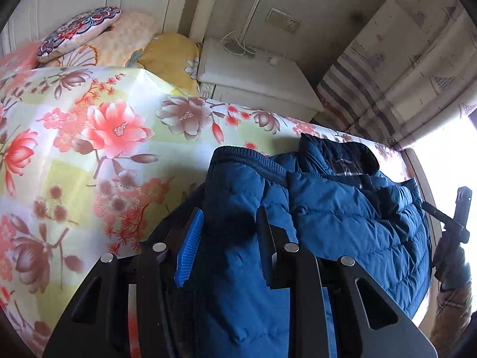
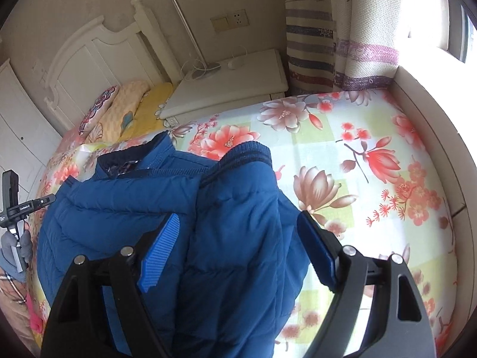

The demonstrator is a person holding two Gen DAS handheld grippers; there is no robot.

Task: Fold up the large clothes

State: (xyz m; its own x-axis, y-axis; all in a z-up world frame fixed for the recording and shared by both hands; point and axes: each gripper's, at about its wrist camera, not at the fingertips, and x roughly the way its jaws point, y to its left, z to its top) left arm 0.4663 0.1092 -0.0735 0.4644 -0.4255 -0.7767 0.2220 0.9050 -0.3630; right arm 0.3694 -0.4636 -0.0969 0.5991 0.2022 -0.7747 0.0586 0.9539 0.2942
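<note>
A big blue puffy jacket (image 1: pixel 342 214) lies on a bed covered with a flowered sheet (image 1: pixel 98 137), pink and brown blooms on pale green and white squares. In the left wrist view the left gripper (image 1: pixel 228 247) points down at the jacket, and a sleeve with a dark knitted cuff (image 1: pixel 238 152) runs up between its two fingers. The fingers sit close together with the puffy cloth bunched between them, and the blue ribbed pad (image 1: pixel 189 250) lies against the cloth, so they seem to be pinching the sleeve, though the far finger is partly hidden in shadow and I cannot be fully sure it presses. In the right wrist view the right gripper (image 2: pixel 238 256) hangs over the other side of the jacket with its fingers spread wide apart. A sleeve lies in the gap between them, but the right-hand pad (image 2: pixel 316 253) stands clear of the cloth, so nothing is squeezed there. The jacket's dark collar (image 2: pixel 119 161) points toward the head of the bed, where a few pillows (image 2: pixel 125 110) lie by a white headboard (image 2: pixel 98 56). Beside the bed stands a white nightstand (image 2: pixel 238 83) with a lamp base and a cord on it. A striped curtain (image 2: pixel 337 50) hangs by a bright window. At the edge of each view the other gripper shows, held in a gloved hand (image 2: pixel 15 247).
</note>
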